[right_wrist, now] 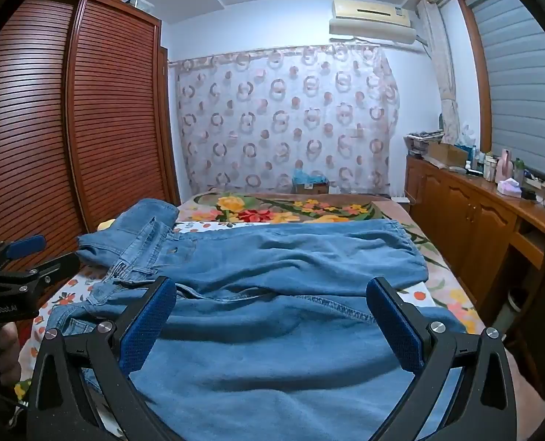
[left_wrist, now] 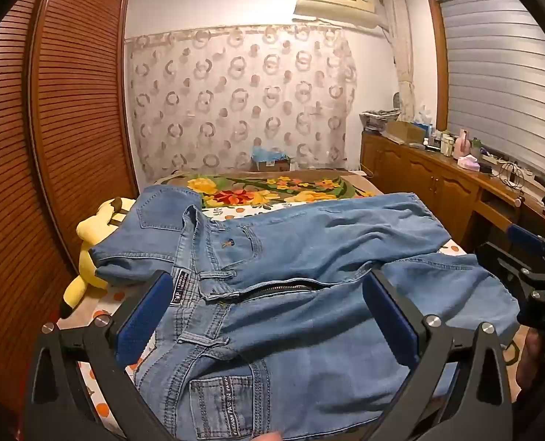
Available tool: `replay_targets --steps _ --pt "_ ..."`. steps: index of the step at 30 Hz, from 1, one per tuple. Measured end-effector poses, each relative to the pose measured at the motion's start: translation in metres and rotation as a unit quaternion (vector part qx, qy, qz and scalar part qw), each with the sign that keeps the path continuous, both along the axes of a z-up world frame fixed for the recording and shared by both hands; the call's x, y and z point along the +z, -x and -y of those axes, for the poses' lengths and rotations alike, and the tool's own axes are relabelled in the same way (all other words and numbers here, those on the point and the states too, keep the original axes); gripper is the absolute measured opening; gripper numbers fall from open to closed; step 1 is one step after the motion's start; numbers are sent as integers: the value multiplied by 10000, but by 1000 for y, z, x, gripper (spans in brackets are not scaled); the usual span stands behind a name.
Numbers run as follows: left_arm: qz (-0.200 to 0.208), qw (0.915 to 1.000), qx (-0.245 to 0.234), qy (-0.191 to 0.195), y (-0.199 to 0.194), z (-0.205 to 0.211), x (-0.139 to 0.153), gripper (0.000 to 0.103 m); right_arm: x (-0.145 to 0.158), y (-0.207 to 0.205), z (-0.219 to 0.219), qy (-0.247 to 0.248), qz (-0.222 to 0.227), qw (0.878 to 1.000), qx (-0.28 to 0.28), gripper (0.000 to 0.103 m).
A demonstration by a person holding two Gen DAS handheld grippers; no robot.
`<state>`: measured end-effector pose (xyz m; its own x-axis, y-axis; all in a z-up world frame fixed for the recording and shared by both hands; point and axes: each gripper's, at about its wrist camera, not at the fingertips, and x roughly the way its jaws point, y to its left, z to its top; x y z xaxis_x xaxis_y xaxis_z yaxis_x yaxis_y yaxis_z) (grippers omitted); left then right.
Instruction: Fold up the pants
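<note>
I am at the near edge of a bed [right_wrist: 452, 305] covered by a white sheet printed with oranges, with a floral blanket [left_wrist: 269, 189] spread across its far half. To my left runs a dark wooden louvered wardrobe [left_wrist: 63, 110]; the far wall carries a curtain [right_wrist: 283, 117] patterned with rings, with an air conditioner [right_wrist: 373, 22] mounted above it. Along the right wall stands a wooden cabinet [right_wrist: 467, 213] cluttered with bottles and boxes on top, beneath a window with a grey blind [left_wrist: 500, 84]. The blue jeans [left_wrist: 309, 268] lie spread across the bed in front of me, waistband to the left and legs running off to the right, the zipper open and one leg lying farther back than the other. A yellow plush toy [left_wrist: 88, 253] sits at the left edge of the bed, partly under the jeans' waist. My left tool [left_wrist: 269, 316] hovers tilted slightly downward over the waistband and fly area, its blue pads spread wide with nothing between them but the denim lying below. My right tool [right_wrist: 272, 316] hovers over the leg portion, likewise tilted a little downward, jaws at full width and gripping nothing. Each tool appears at the edge of the other's view, side by side.
</note>
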<state>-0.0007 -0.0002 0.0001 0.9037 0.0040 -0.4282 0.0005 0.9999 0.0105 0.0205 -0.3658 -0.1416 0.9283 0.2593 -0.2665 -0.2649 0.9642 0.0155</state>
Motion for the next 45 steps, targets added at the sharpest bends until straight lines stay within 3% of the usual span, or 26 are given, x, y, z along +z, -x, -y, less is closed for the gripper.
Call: replay_targets --steps 45 --pt "-8 10000 -14 68 0 -1 0 103 0 2 3 -58 31 10000 16 103"
